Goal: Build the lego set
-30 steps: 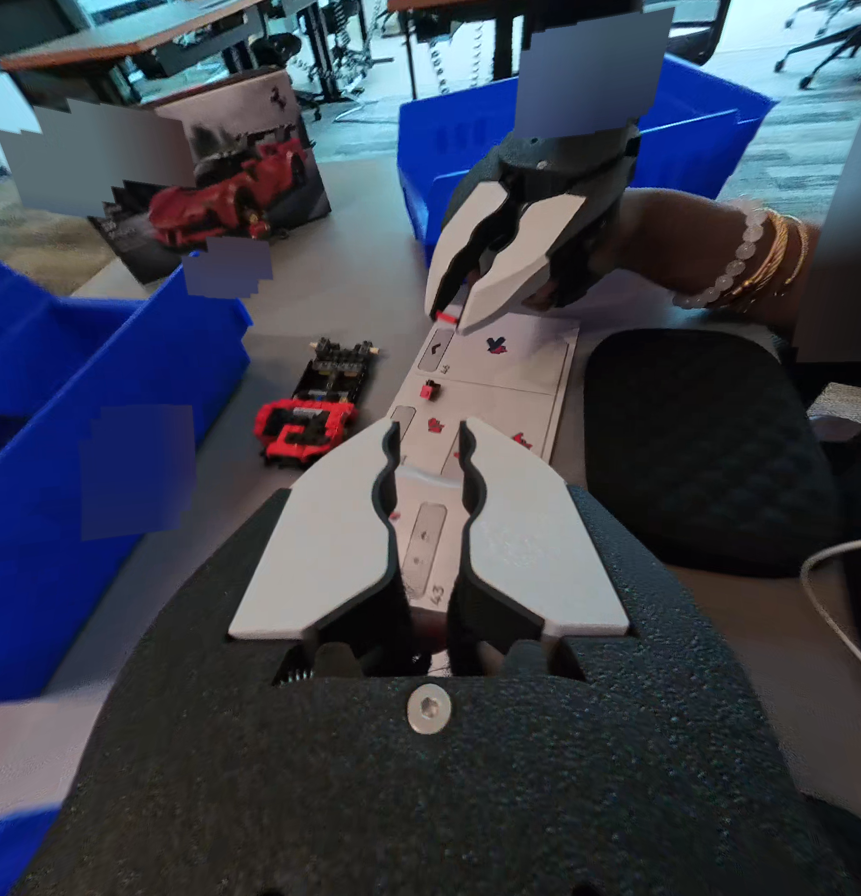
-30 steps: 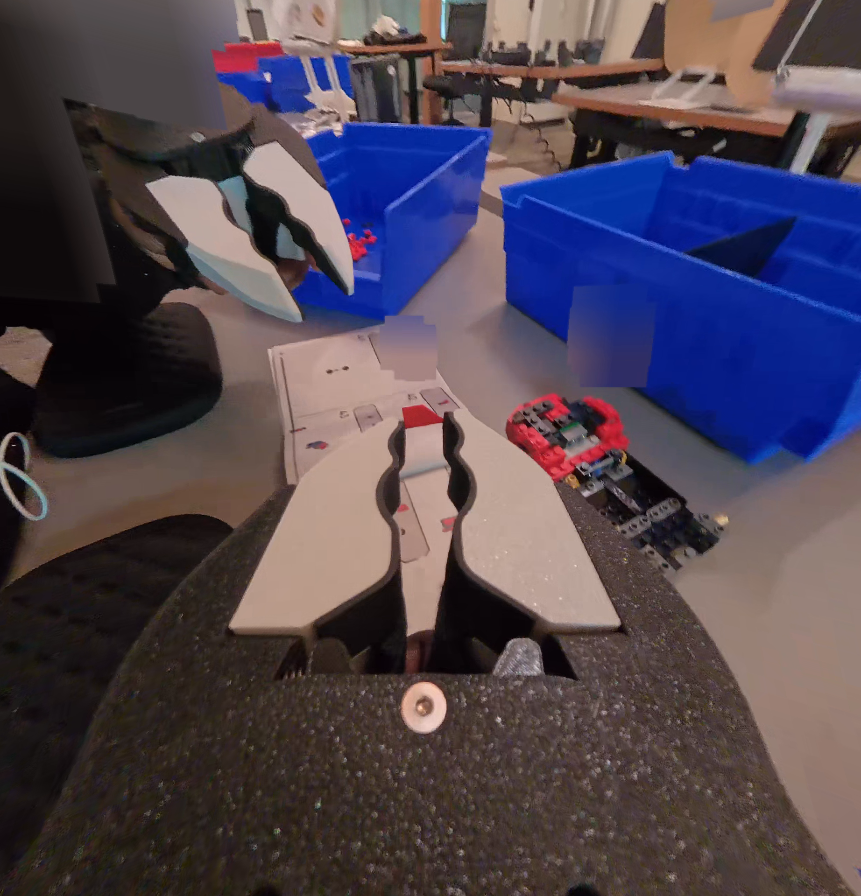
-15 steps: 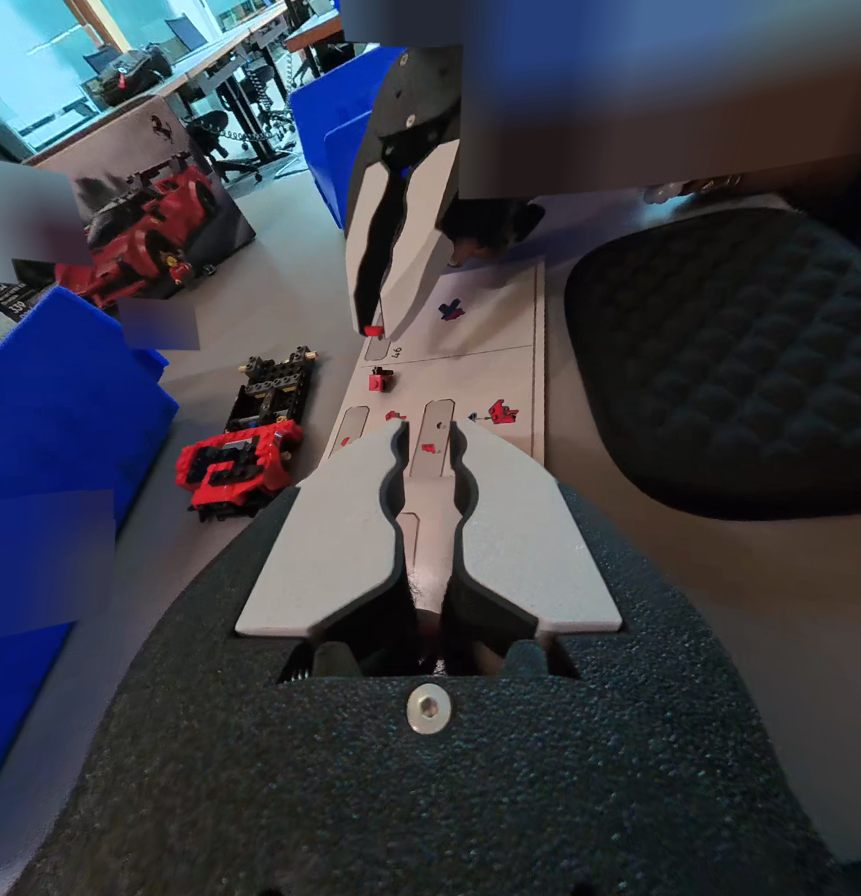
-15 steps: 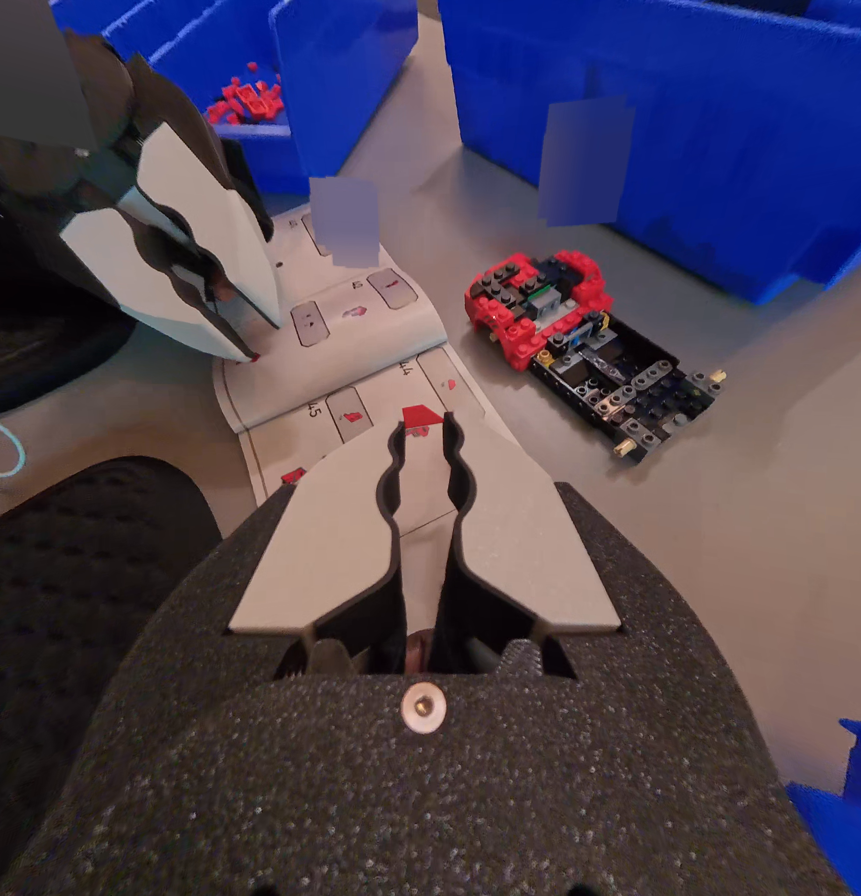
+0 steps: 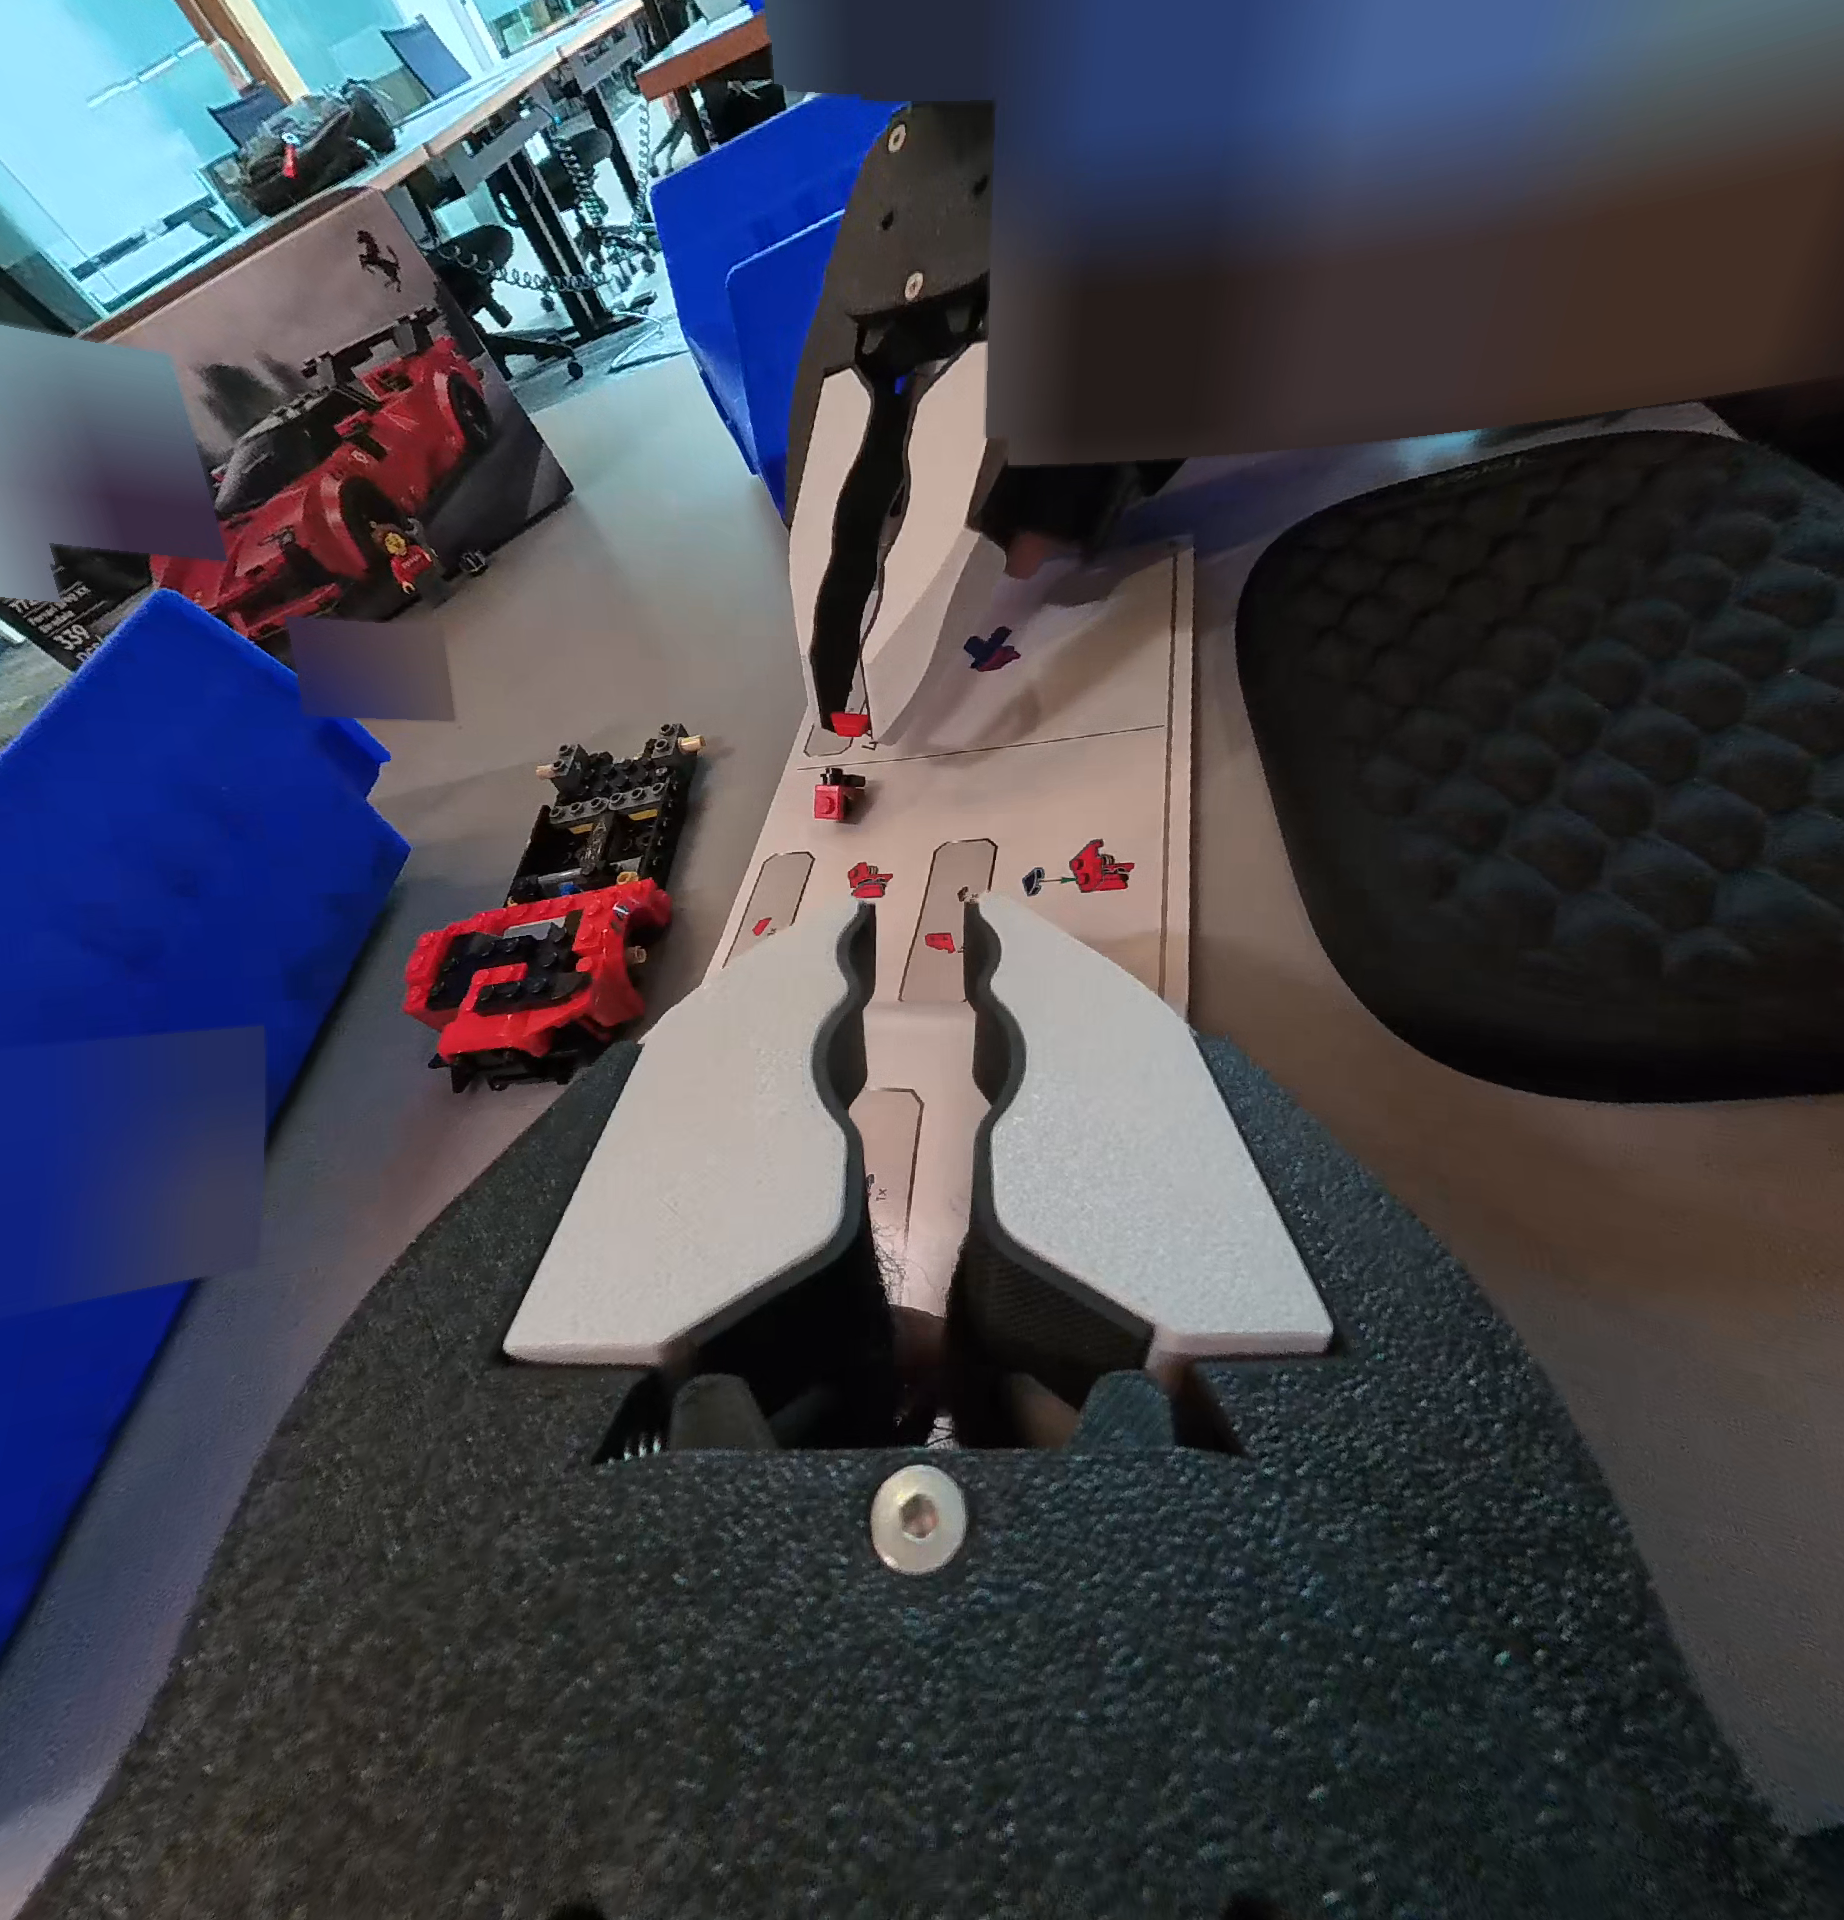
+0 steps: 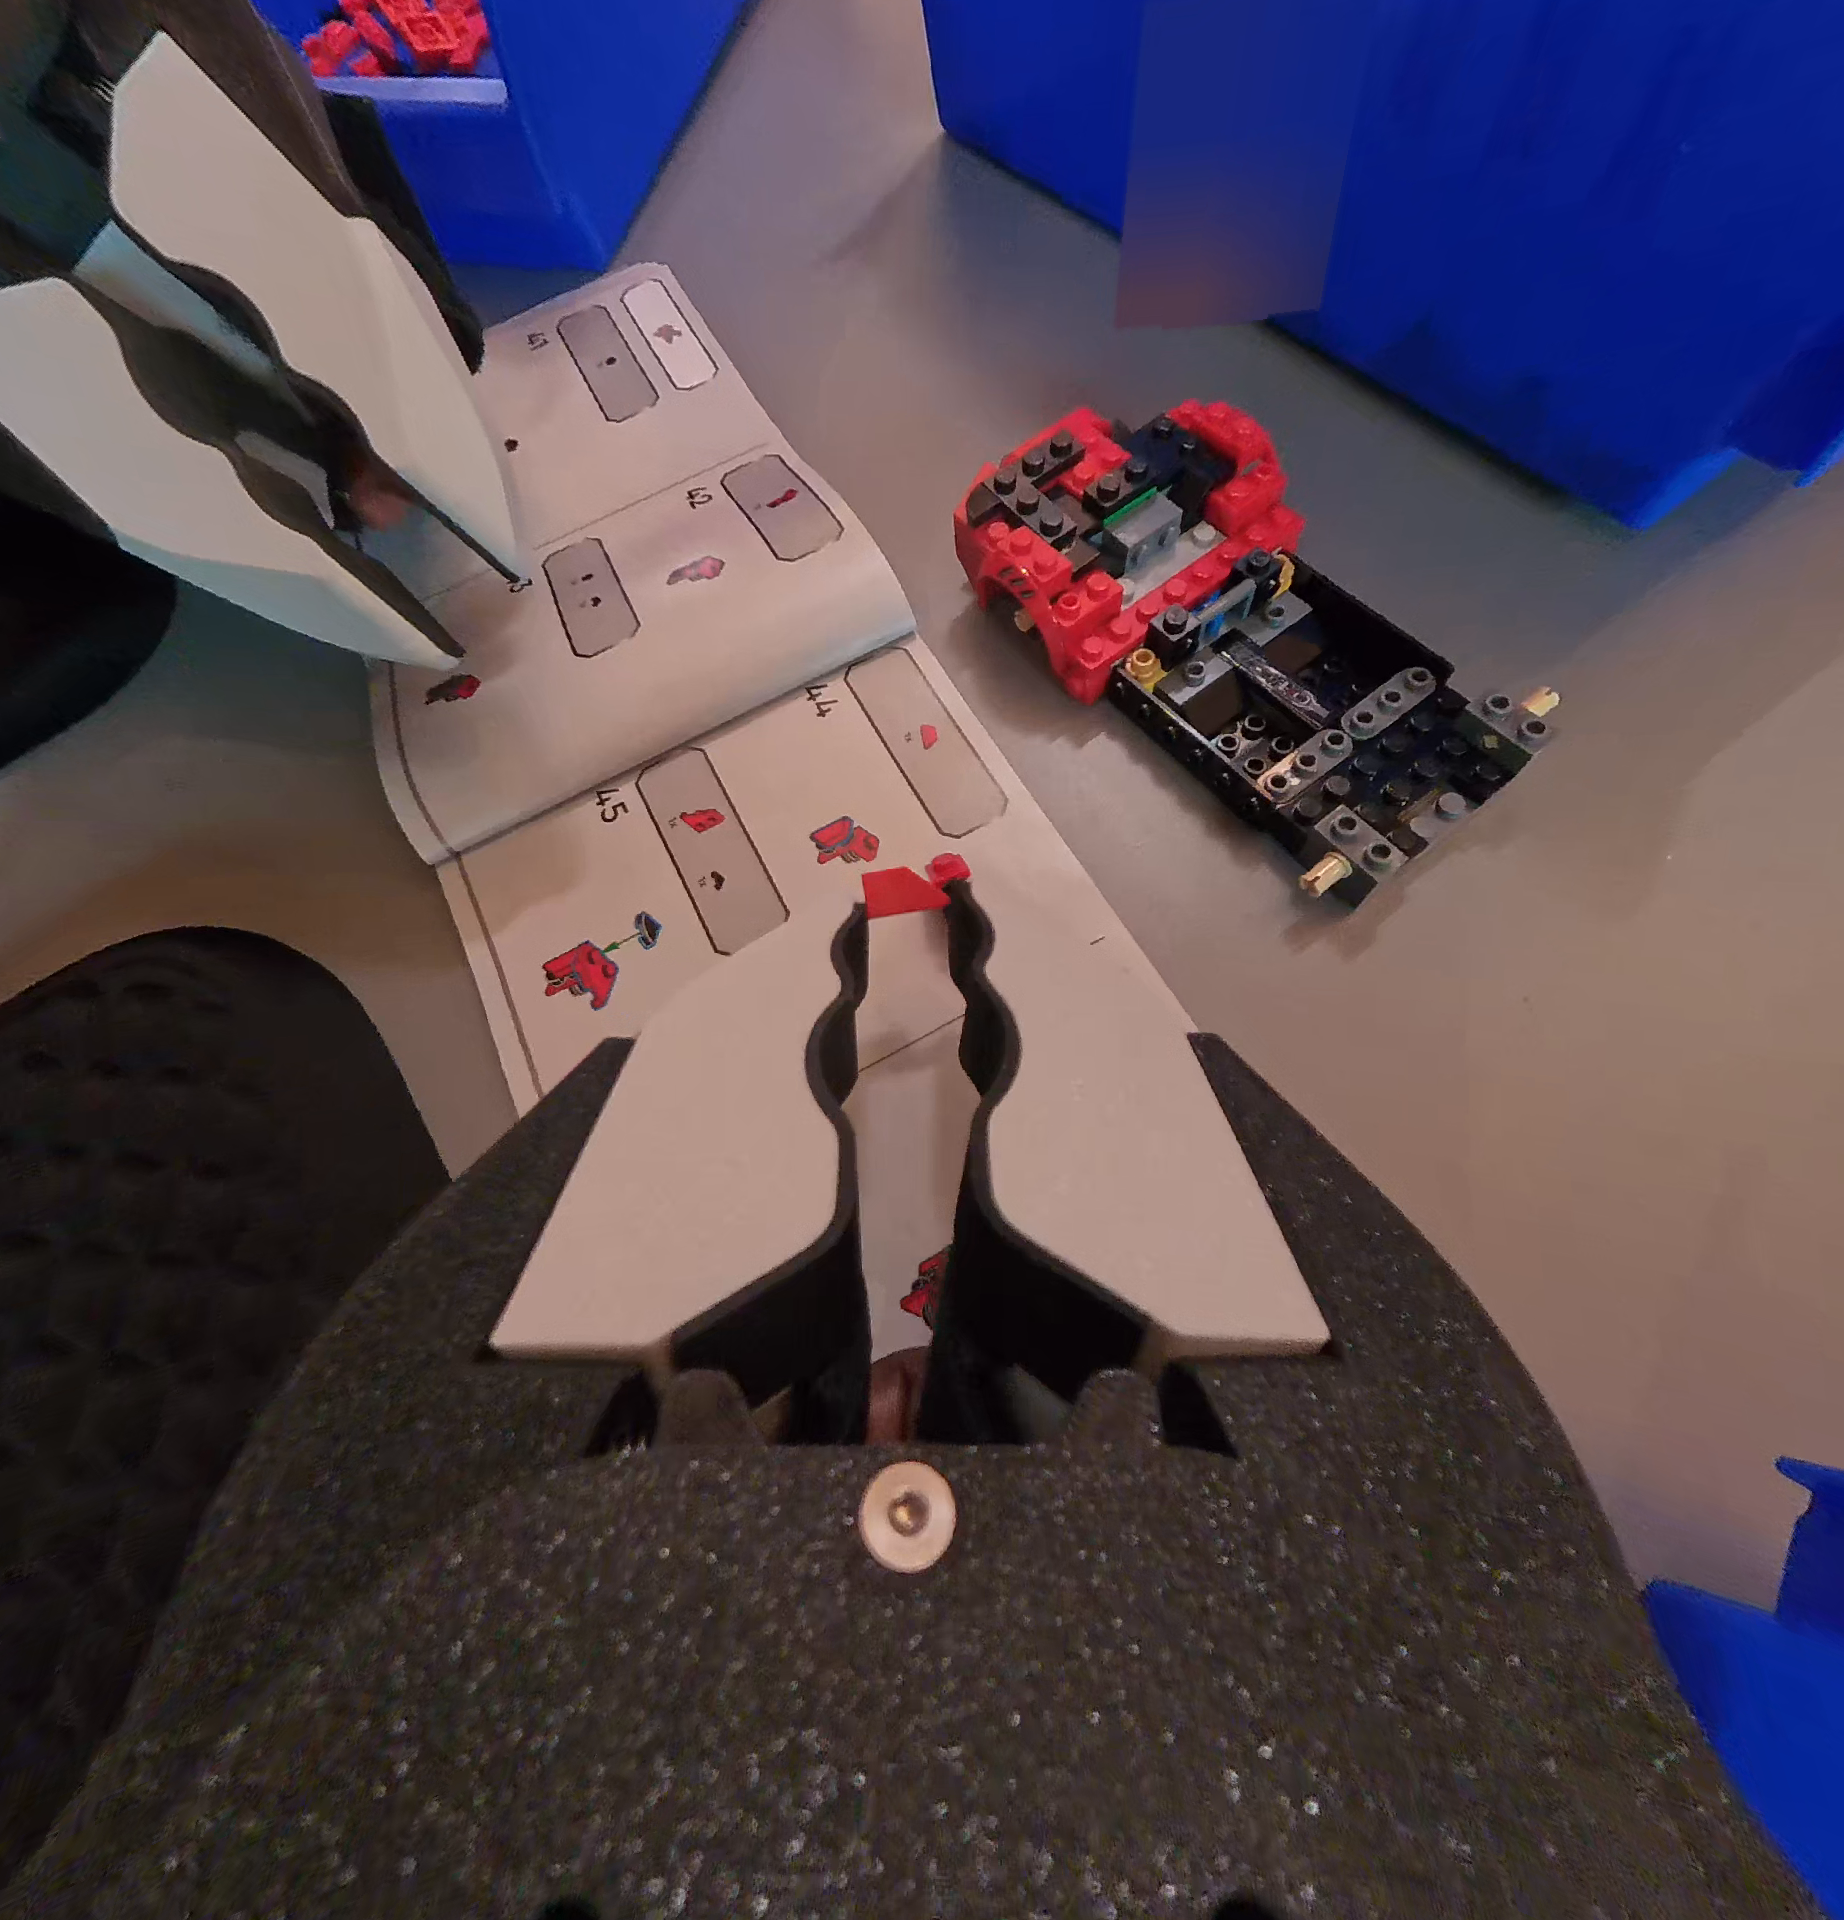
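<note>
Looking along my left gripper (image 5: 918, 909), its fingers stand apart and empty over the instruction booklet (image 5: 1063, 790), where a small red brick (image 5: 837, 798) lies loose beside the half-built car (image 5: 554, 935); a nudge could scatter it. Right view: right gripper (image 6: 905, 902) pinches a red slope piece (image 6: 897, 891), barely, so it may slip; the blue bin (image 6: 461, 135) holds red pieces (image 6: 398, 26).

The half-built car (image 6: 1224, 634) sits flat on the grey table, just right of the open instruction booklet (image 6: 689, 644). Red bodywork covers one end, the rest is bare black chassis with tan axle pins poking out. A small red brick (image 5: 835, 801) rests on the booklet, and a red slope piece (image 6: 902, 891) sits pinched at the right gripper (image 6: 905, 902) tips.
</note>
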A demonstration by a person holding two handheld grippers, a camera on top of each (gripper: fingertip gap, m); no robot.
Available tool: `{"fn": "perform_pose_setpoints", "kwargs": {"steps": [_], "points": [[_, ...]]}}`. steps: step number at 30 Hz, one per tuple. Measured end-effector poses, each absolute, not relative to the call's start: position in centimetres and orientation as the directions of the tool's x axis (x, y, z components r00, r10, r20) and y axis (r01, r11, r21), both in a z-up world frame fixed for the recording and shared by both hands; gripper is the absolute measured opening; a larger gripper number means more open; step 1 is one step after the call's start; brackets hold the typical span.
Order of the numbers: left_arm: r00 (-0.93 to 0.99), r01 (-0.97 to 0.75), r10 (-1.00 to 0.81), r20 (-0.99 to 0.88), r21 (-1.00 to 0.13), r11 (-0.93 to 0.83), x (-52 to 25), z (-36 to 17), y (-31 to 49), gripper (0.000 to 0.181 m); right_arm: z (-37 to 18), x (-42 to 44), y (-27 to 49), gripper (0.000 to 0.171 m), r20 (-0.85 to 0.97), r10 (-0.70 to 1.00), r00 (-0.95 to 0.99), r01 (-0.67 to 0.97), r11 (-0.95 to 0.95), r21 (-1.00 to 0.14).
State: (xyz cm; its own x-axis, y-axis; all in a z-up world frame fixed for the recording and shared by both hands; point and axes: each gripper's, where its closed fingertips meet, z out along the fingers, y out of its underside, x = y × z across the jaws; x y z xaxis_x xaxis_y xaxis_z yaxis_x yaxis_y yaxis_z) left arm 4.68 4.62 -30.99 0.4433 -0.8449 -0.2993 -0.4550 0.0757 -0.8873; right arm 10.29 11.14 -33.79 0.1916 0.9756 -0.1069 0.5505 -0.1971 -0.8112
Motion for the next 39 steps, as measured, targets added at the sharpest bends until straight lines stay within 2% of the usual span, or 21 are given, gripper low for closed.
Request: {"fn": "perform_pose_setpoints", "kwargs": {"steps": [23,26,30,33,37,39], "points": [[0.43,-0.537,-0.806,-0.407,-0.833,0.134,4.3,-31.5,5.3,0.018,-34.9,10.8,11.4,0.015,-0.216,0.943,0.255,0.566,-0.326,-0.757],[0.383,-0.579,-0.82,-0.426,-0.802,0.146,4.3,-31.1,5.9,0.023,-34.9,11.0,11.3,0.015,-0.241,0.938,0.249,0.564,-0.343,-0.751],[0.24,-0.639,-0.907,-0.346,-0.76,0.121,5.6,-30.4,6.7,0.031,-35.0,11.3,11.0,0.015,-0.276,0.932,0.237,0.57,-0.363,-0.737],[0.203,-0.662,-0.919,-0.339,-0.739,0.126,7.3,-30.6,9.6,0.026,-34.7,11.3,10.9,0.015,-0.288,0.93,0.229,0.558,-0.368,-0.744],[0.082,-0.764,-0.938,-0.337,-0.626,0.158,9.0,-33.5,11.5,0.02,-34.4,11.4,11.1,0.015,-0.306,0.923,0.232,0.535,-0.384,-0.752],[0.048,-0.773,-0.955,-0.292,-0.616,0.15,9.7,-34.3,11.3,0.018,-34.2,11.4,11.2,0.015,-0.312,0.921,0.232,0.527,-0.389,-0.756]]}}
